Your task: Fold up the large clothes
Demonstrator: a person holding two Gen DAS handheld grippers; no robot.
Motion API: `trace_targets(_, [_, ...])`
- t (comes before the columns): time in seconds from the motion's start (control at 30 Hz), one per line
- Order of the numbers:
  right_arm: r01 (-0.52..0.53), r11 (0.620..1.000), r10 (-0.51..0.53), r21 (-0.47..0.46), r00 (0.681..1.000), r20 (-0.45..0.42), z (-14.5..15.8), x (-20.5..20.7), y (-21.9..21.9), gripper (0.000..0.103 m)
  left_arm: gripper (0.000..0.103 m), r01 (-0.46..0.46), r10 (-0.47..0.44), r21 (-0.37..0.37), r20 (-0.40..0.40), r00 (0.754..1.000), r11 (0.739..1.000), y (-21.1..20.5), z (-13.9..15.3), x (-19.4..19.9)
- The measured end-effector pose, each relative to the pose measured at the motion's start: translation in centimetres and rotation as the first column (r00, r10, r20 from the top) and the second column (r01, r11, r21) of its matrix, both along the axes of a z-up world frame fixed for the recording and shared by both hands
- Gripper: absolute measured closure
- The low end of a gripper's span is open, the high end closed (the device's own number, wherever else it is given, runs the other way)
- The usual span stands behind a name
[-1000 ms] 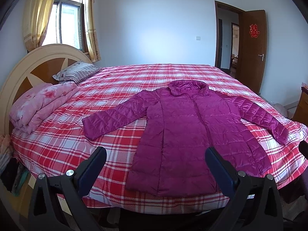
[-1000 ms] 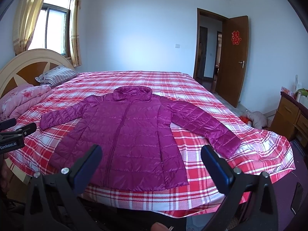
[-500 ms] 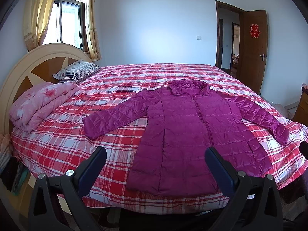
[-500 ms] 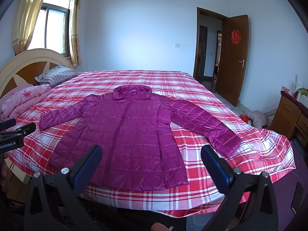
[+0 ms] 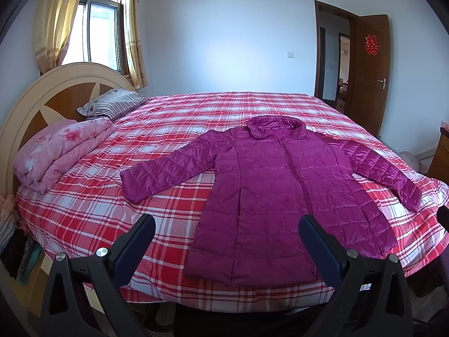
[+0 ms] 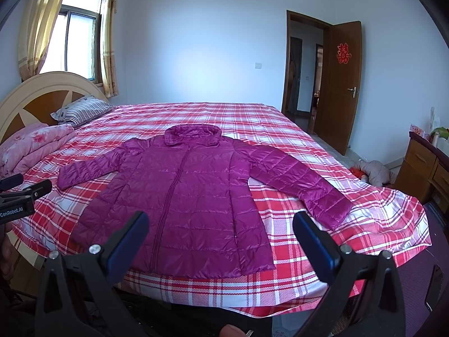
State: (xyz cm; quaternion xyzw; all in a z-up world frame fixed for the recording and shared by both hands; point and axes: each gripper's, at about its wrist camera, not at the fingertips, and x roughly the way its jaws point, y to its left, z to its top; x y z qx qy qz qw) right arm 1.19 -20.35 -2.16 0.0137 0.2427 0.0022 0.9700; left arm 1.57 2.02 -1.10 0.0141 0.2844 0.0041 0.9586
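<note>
A long magenta quilted jacket [image 5: 275,191] lies flat and face up on the red plaid bed [image 5: 92,219], zipped, collar away from me, both sleeves spread out. It also shows in the right wrist view [image 6: 190,196]. My left gripper [image 5: 226,233] is open and empty, held back from the bed's near edge, in line with the jacket's hem. My right gripper [image 6: 220,230] is open and empty, also short of the hem. The left gripper shows at the left edge of the right wrist view [image 6: 22,193].
A folded pink floral quilt [image 5: 61,148] and a striped pillow [image 5: 112,106] lie by the round headboard [image 5: 50,90] on the left. A wooden door [image 6: 342,84] stands open at the back right. A wooden dresser [image 6: 423,165] stands at the right.
Both views have shifted very slightly; the jacket and both grippers stay as they were.
</note>
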Motion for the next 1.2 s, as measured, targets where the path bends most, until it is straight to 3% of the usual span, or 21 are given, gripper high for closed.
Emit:
trace_targets(0.63, [-0.018,0.999,0.019,0.027,0.999,-0.032,-1.0,0.6,-0.2,0.000,0.001,0.002,-0.002,0.010,-0.022,1.000,1.000,-0.1,-0.8,0.8])
trace_targets(0.87, [-0.035,0.995,0.044,0.095,0.995,-0.090,-2.9,2.9,-2.4,0.000,0.001,0.032,-0.032,0.073,-0.008,0.999,0.997,-1.0,-2.3,3.2])
trace_targets(1.07, [0.100,0.985,-0.078,0.143,0.985,-0.154,-6.2,6.9,-8.4,0.000,0.001,0.073,-0.072,0.128,-0.012,0.997,0.989,-2.2,-5.2,8.6])
trace_targets(1.2, [0.242,0.950,-0.195,0.195,0.952,-0.235,-8.6,10.7,-14.8,0.000,0.001,0.063,-0.058,0.093,-0.052,0.997,0.994,-2.2,-7.2,13.1])
